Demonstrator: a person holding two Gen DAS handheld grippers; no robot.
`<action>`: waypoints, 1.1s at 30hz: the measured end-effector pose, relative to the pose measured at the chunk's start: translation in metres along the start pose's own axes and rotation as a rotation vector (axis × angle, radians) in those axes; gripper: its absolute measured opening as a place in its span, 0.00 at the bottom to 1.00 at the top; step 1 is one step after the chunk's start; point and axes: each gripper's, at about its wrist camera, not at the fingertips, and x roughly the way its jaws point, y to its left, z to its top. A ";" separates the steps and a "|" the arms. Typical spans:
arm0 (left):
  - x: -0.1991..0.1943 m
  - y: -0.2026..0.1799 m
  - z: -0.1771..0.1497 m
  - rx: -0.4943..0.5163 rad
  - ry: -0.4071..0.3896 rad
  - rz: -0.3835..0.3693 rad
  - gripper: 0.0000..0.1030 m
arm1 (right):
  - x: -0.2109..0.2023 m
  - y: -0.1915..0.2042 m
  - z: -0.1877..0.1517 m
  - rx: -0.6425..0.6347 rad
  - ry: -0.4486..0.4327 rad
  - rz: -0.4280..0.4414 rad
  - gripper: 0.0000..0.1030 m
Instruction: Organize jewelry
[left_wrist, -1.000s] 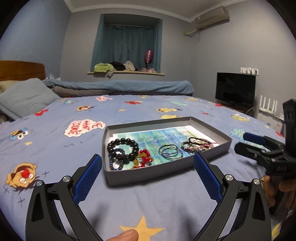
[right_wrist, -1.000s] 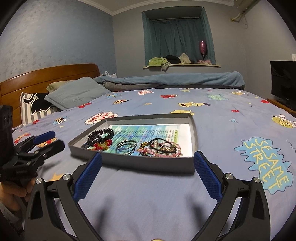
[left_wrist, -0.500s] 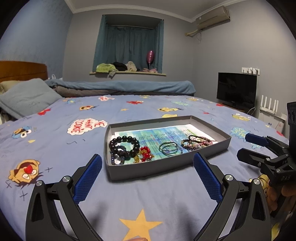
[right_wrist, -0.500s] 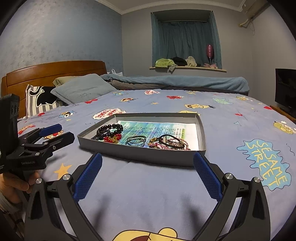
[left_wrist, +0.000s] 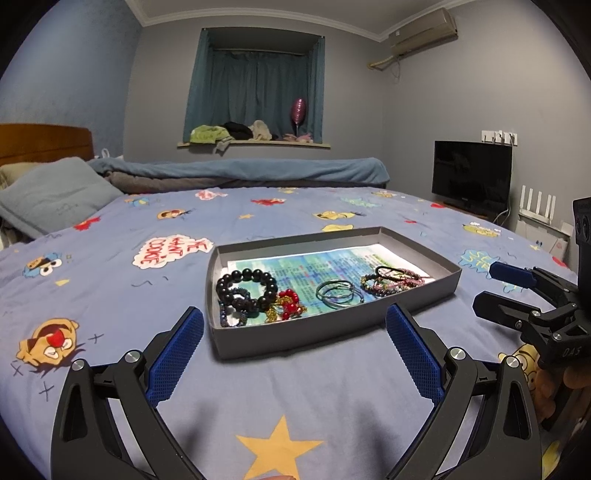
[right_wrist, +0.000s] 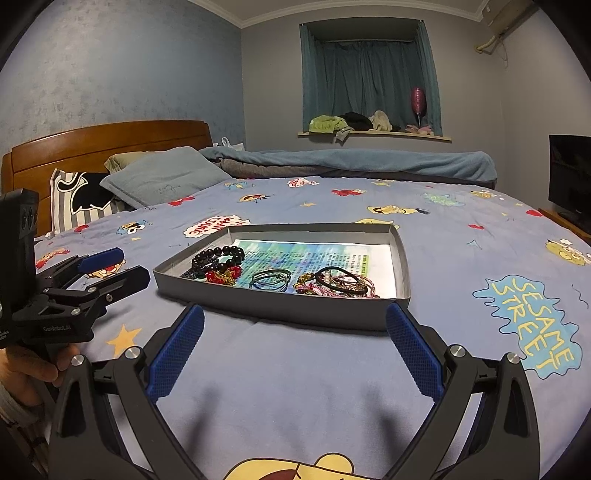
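Note:
A shallow grey tray (left_wrist: 332, 334) lies on the bed with jewelry in it: a black bead bracelet (left_wrist: 246, 288), a red and gold piece (left_wrist: 288, 304), thin metal bangles (left_wrist: 338, 293) and a pile of mixed bracelets (left_wrist: 391, 280). The tray (right_wrist: 295, 314) also shows in the right wrist view. My left gripper (left_wrist: 293, 354) is open and empty, held short of the tray's near wall. My right gripper (right_wrist: 293, 354) is open and empty, also short of the tray. Each gripper shows in the other's view, the right one (left_wrist: 495, 288) and the left one (right_wrist: 122, 266).
The tray rests on a blue cartoon-print bedsheet (left_wrist: 110, 295). Pillows (right_wrist: 162, 177) and a wooden headboard (right_wrist: 103, 144) lie to the left, a folded blue blanket (left_wrist: 240, 171) at the far side, a TV (left_wrist: 472, 177) by the right wall.
Both grippers have drawn back from the tray and risen a little, so the tray looks farther away. Both stay open and empty. The jewelry has not moved.

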 end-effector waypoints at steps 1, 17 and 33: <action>0.000 0.000 0.000 0.000 0.001 0.000 0.95 | 0.000 0.000 0.000 -0.001 0.000 0.000 0.95; 0.000 0.001 -0.001 -0.001 0.004 0.001 0.95 | 0.000 0.000 0.000 -0.002 0.001 -0.001 0.95; 0.001 0.001 -0.002 -0.001 0.007 0.002 0.95 | 0.000 0.000 0.000 0.001 0.004 -0.002 0.95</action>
